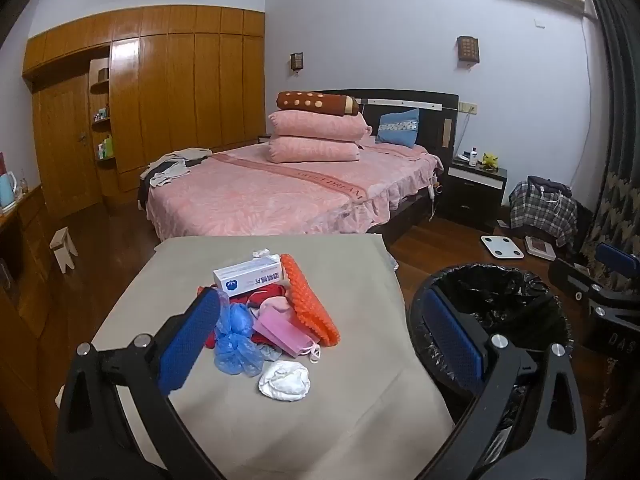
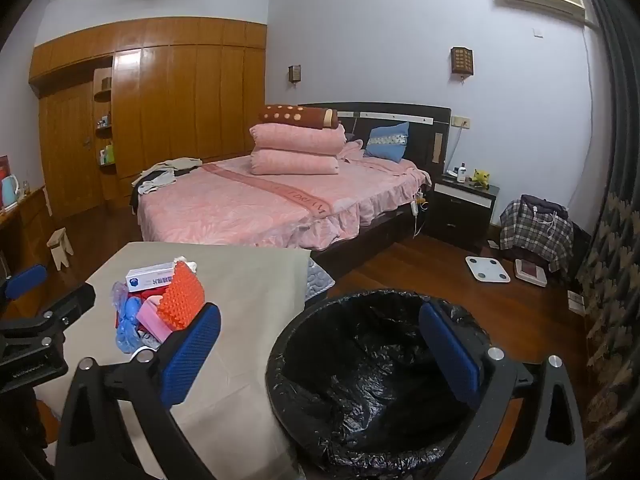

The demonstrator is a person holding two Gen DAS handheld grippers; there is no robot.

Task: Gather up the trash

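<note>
A pile of trash lies on the grey-covered table (image 1: 340, 420): a white and blue box (image 1: 250, 278), an orange bumpy foam sleeve (image 1: 310, 304), crumpled blue plastic (image 1: 236, 340), a pink face mask (image 1: 286, 334) and a white tissue wad (image 1: 285, 380). My left gripper (image 1: 320, 296) hangs open just short of the pile, with nothing between its blue pads. To the right of the table stands a bin with a black liner (image 2: 380, 372). My right gripper (image 2: 320, 312) is open over the bin's near rim, holding nothing. The pile (image 2: 160, 304) sits to its left.
Behind the table is a bed with pink covers (image 1: 280, 196). A small wooden stool (image 1: 64, 248) stands on the floor at left. A white scale (image 1: 502, 246), a nightstand (image 1: 476, 188) and a plaid bag (image 1: 544, 208) are at right, by the curtain.
</note>
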